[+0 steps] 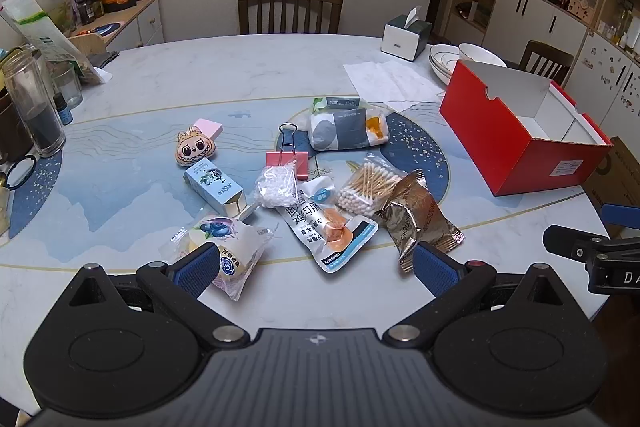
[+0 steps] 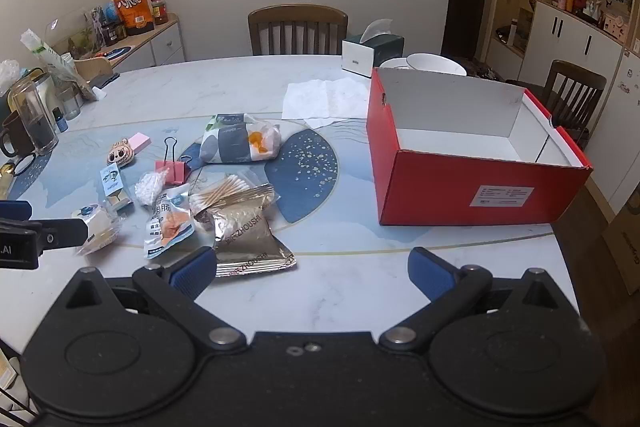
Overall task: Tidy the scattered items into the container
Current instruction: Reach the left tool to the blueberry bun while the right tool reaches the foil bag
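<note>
A red cardboard box (image 2: 472, 187) with a white inside stands open at the right of the round table; it also shows in the left wrist view as the red box (image 1: 500, 139). Scattered left of it lie a bronze foil packet (image 2: 248, 239), a bag of cotton swabs (image 1: 370, 187), a chicken pouch (image 1: 328, 223), a blueberry bread bag (image 1: 228, 247), a small blue carton (image 1: 214, 189), a pink binder clip (image 1: 288, 157), a plush face (image 1: 196, 149) and a tissue pack (image 1: 348, 127). My left gripper (image 1: 316, 271) hovers open over the near pouches. My right gripper (image 2: 312, 273) is open beside the foil packet, holding nothing.
A tissue box (image 1: 404, 37), stacked white bowls (image 1: 460, 61) and a paper napkin (image 1: 388, 79) sit behind the box. Glass jars and a mug (image 1: 32, 107) crowd the table's left edge. Wooden chairs (image 1: 290, 7) stand around; cabinets line the right wall.
</note>
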A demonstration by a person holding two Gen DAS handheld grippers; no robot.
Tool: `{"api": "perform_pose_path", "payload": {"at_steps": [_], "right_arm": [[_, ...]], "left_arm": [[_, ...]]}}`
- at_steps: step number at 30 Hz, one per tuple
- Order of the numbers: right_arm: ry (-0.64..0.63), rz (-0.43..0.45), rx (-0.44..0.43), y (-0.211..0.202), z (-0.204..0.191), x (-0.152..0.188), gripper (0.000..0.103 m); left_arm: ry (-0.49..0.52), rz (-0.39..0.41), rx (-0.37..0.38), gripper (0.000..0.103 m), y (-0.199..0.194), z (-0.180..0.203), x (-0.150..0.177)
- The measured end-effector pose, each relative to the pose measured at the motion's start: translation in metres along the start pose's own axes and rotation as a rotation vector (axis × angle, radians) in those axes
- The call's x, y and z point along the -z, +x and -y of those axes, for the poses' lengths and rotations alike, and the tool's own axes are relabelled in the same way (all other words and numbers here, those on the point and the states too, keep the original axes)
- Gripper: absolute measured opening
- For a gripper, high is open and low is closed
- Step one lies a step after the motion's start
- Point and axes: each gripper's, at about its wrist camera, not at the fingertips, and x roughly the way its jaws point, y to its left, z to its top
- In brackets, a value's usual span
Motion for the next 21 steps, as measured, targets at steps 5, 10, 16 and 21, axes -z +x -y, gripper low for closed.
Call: {"api": "perform_pose_path", "payload": {"at_steps": [5,10,16,21], "right_arm": [[-0.003,-0.003,-0.007,0.002,-0.003,-0.001,0.102],[-0.009,-0.006,-0.017,0.005,-0.007,-0.001,0.102],[-0.026,-0.016,-0.050,0.014,-0.013,-0.003,0.102],[-0.045,-0.030,-0.073,0.027,-0.020,-0.005,0.102]], "left_arm": [[-0.002,0.006,0.006,0.103,0.000,-0.003,0.000],[-0.001,0.011,0.009,0.103,0.001,-0.006,-0.002],[-0.005,-0.006,0.008,0.103,0.008,-0.011,-0.004],[0.013,-0.008,-0.003,0.103,0.017,-0.018,-0.006]]}}
